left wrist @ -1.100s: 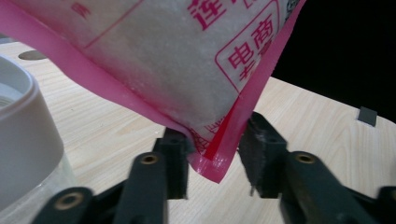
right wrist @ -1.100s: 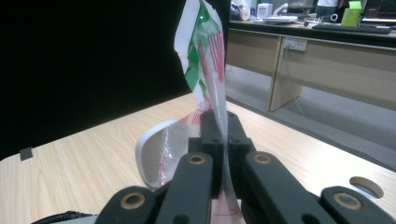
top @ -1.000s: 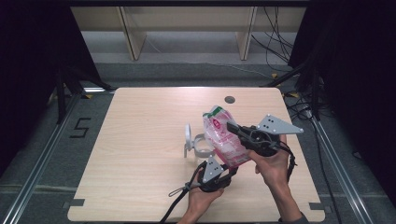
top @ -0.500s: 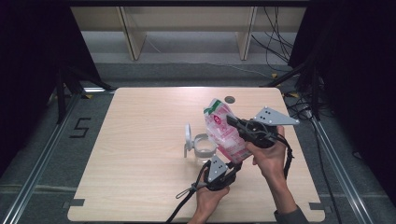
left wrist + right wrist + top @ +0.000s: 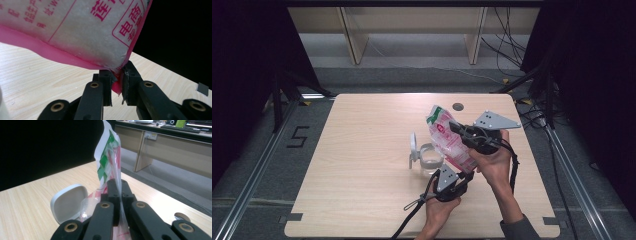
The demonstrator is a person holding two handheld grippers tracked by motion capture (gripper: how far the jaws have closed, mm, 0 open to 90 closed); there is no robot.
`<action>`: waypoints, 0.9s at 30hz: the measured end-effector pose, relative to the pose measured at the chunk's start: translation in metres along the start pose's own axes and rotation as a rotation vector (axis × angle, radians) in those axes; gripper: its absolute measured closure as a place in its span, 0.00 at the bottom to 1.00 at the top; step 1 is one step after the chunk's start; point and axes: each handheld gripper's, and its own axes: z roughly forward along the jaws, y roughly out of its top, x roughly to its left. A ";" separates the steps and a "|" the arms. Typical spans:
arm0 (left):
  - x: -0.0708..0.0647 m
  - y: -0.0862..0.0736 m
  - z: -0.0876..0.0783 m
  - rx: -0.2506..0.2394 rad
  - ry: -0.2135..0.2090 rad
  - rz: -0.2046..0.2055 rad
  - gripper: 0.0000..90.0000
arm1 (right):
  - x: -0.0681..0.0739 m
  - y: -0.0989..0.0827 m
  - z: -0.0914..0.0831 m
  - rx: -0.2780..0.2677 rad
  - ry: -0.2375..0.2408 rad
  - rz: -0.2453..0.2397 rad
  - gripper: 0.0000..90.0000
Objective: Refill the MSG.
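A clear plastic bag [image 5: 446,141] with pink and green print, full of white grains, hangs tilted over the table [image 5: 362,150]. My right gripper [image 5: 455,127] is shut on its upper part, and in the right gripper view the jaws [image 5: 117,192] pinch the film below the green top edge [image 5: 107,157]. My left gripper [image 5: 462,173] is shut on the bag's pink bottom corner [image 5: 117,83]; its jaws have just been closing on that corner. A clear jar [image 5: 428,159] stands just left of the bag, its white hinged lid [image 5: 413,147] flipped open.
A round cable hole [image 5: 457,106] sits in the table near the far edge. Wooden shelf legs [image 5: 354,42] and cables [image 5: 507,45] lie beyond the table. Metal rails [image 5: 257,165] run along both sides on the floor.
The right gripper has shifted a little to the right and up with the bag, so the bag stands further from the jar. The left gripper has stayed on the bottom corner.
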 end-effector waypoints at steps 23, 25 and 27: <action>0.001 0.000 0.006 0.002 0.012 0.012 0.89 | 0.004 -0.002 0.014 0.024 0.011 0.016 1.00; 0.001 0.000 0.006 -0.002 0.010 0.007 0.89 | 0.004 -0.002 0.015 0.020 0.014 0.014 1.00; 0.001 0.000 0.007 -0.004 0.008 0.006 0.89 | 0.004 -0.002 0.016 0.025 0.010 0.008 1.00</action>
